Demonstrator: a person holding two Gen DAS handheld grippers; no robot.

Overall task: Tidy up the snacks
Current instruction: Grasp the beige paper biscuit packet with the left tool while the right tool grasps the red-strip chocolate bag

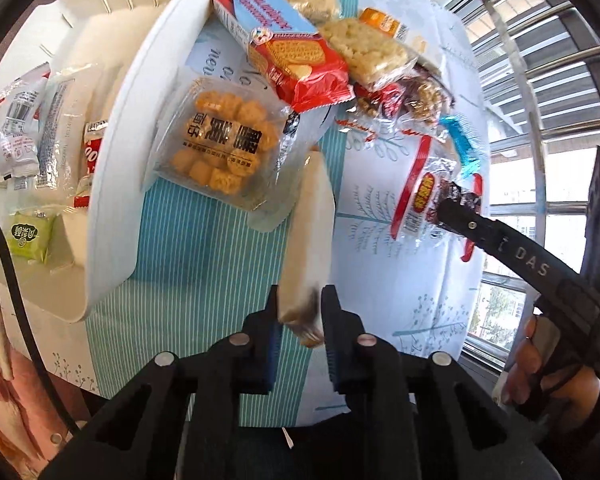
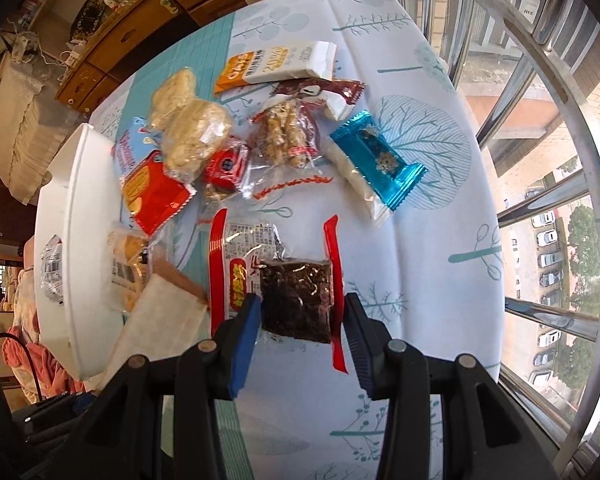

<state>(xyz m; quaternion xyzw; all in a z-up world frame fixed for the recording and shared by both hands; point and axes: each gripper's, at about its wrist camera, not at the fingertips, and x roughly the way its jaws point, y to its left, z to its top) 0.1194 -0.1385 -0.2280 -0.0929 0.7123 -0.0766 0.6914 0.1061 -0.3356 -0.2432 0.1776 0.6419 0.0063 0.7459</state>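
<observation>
- Right of the right gripper (image 2: 300, 322) the tablecloth (image 2: 420, 208) lies bare up to the table edge, with window bars (image 2: 540, 208) just past it; left of it the white organizer tray (image 2: 66, 240) forms a wall.
- Ahead of the left gripper (image 1: 300, 314) runs a striped band of cloth, hemmed by the tray rim on the left and the snack heap ahead.
- The right gripper's jaws are spread wide, straddling a red-edged packet of dark snack (image 2: 284, 284) that lies flat on the cloth; whether the pads touch it is unclear.
- The left gripper's jaws are pressed onto the near end of a long pale wrapped bar (image 1: 310, 232), which points away from it.
- Beyond the right gripper lie a blue foil packet (image 2: 380, 160), a red biscuit pack (image 2: 154, 196) and rice crackers (image 2: 192, 140).
- To the left gripper's left, tray compartments hold white sachets (image 1: 16, 132) and a green packet (image 1: 30, 236).
- A tub of yellow puffs (image 1: 224, 148) leans on the tray rim.
</observation>
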